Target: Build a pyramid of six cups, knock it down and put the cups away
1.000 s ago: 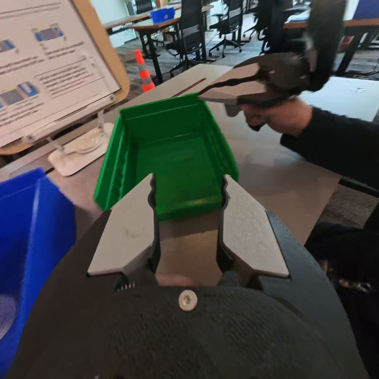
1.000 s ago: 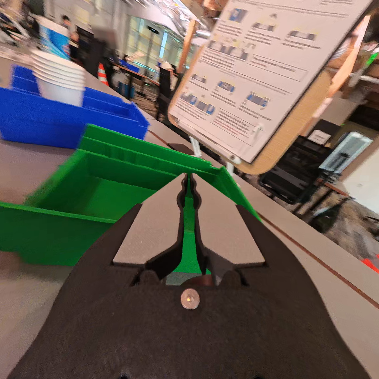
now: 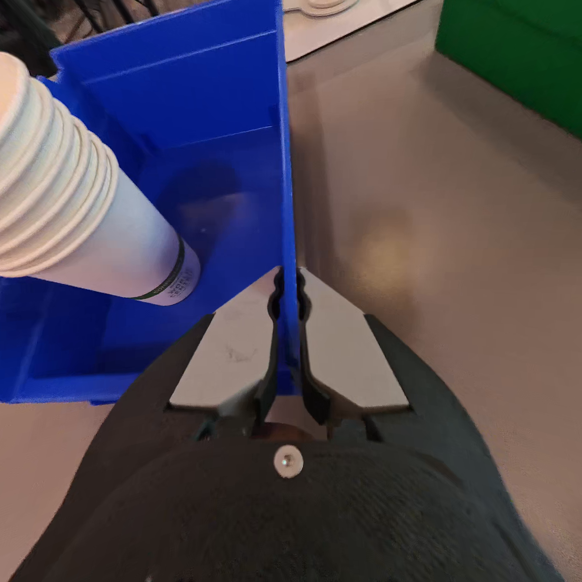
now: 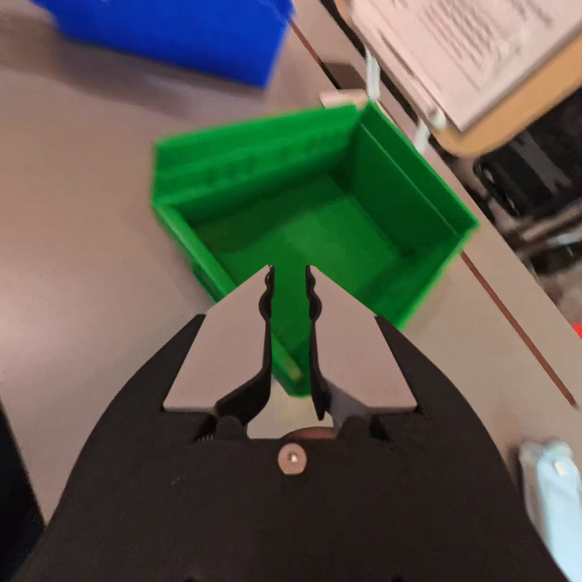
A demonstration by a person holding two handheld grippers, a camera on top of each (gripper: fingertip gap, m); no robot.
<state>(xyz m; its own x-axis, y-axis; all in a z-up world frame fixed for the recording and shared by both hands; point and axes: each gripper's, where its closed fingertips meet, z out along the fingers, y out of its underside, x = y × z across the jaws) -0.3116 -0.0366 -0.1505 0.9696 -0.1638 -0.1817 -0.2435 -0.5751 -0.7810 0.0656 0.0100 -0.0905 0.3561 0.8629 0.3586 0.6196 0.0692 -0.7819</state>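
A stack of several white paper cups (image 3: 63, 195) leans in the blue bin (image 3: 189, 94) at the left of the left wrist view. My left gripper (image 3: 289, 271) is shut on the blue bin's right wall, near its front corner. In the right wrist view my right gripper (image 4: 289, 267) hovers over the near corner of the empty green bin (image 4: 409, 195), its jaws a narrow gap apart and holding nothing. The blue bin (image 4: 176, 34) shows blurred at the top left of that view. No loose cups are in sight.
The green bin (image 3: 510, 63) stands to the right of the blue one across bare brown table (image 3: 409, 252). A printed sheet on a clipboard stand (image 4: 472, 47) sits beyond the green bin by the table's far edge. A pale object (image 4: 551, 491) lies at the lower right. About 40 cm separates my left fingertips from my right.
My left gripper swung left from the green bin and closed on the blue bin's right wall. My right gripper tipped down over the green bin and its jaws parted slightly.
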